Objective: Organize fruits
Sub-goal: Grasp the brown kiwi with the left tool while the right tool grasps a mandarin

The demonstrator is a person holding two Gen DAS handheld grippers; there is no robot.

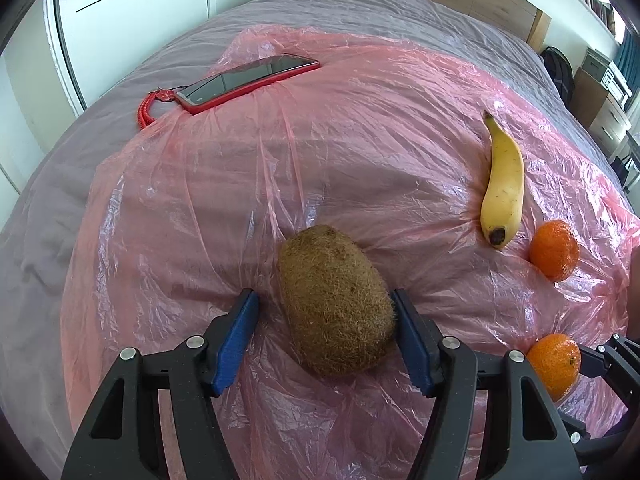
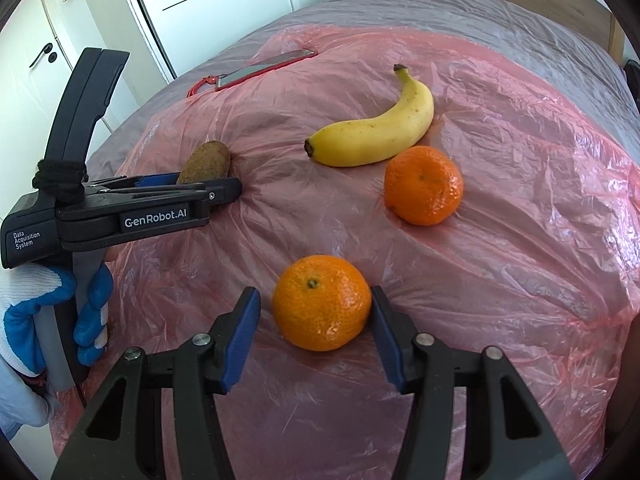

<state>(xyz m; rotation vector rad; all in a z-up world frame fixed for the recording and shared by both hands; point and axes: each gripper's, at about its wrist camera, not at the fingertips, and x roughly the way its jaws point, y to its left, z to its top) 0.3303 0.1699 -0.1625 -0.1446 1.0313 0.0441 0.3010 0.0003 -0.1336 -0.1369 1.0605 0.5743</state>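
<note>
**Both jaws bracketing fruit on the bed**

Phone (image 1: 248,82) is lying far left on the pink plastic sheet (image 1: 360,128) covering the bed (image 1: 360,4). Left gripper (image 1: 326,338) is straddling the kiwi (image 1: 336,300): right pad touching the skin, left pad apart, so jaws not clamped. Gloved hand (image 2: 52,316) is holding its handle. Right gripper (image 2: 316,336) is straddling the near mandarin (image 2: 322,302), jaws apart, right pad at its edge. Banana (image 2: 376,136) is lying just beyond the far mandarin (image 2: 424,185).
</note>
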